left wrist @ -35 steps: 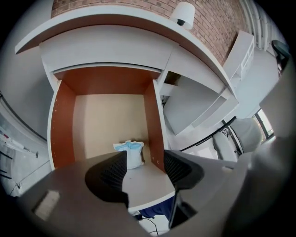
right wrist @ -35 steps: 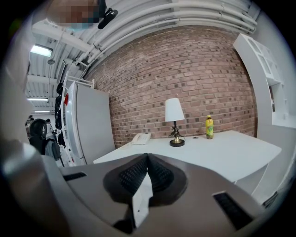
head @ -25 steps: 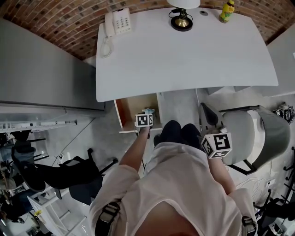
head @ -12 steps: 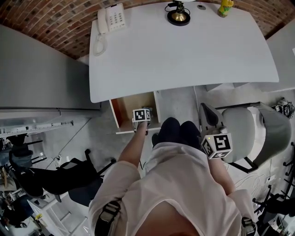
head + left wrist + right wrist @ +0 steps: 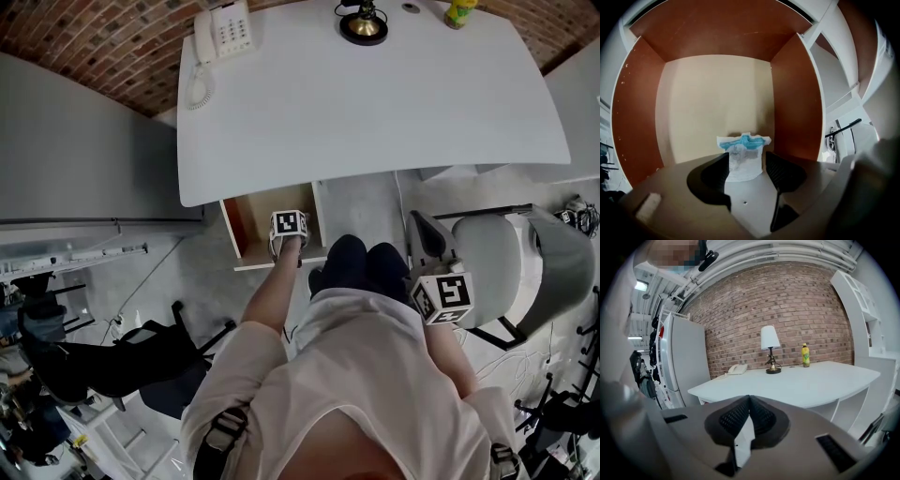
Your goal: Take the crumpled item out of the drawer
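Observation:
The crumpled item (image 5: pixel 743 157), white paper with a blue band, stands upright between the jaws of my left gripper (image 5: pixel 746 159), and the pads press its sides. That gripper reaches into the open wooden drawer (image 5: pixel 717 93), whose orange-brown walls surround it. In the head view the left gripper (image 5: pixel 289 223) sits over the drawer (image 5: pixel 236 225) under the white desk (image 5: pixel 375 103), and its marker cube hides the item. My right gripper (image 5: pixel 441 295) is held by the person's right side, shut and empty (image 5: pixel 749 401), facing the desk.
On the desk stand a white telephone (image 5: pixel 223 28), a lamp (image 5: pixel 364 23) and a yellow bottle (image 5: pixel 458 11). A grey office chair (image 5: pixel 511 272) is at the right, a grey cabinet (image 5: pixel 84 150) at the left, a black chair (image 5: pixel 122 356) lower left.
The left gripper has pushed further into the drawer. The blue-and-white item, visible beside the cube a second ago, is now hidden under it. The right gripper has stayed put.

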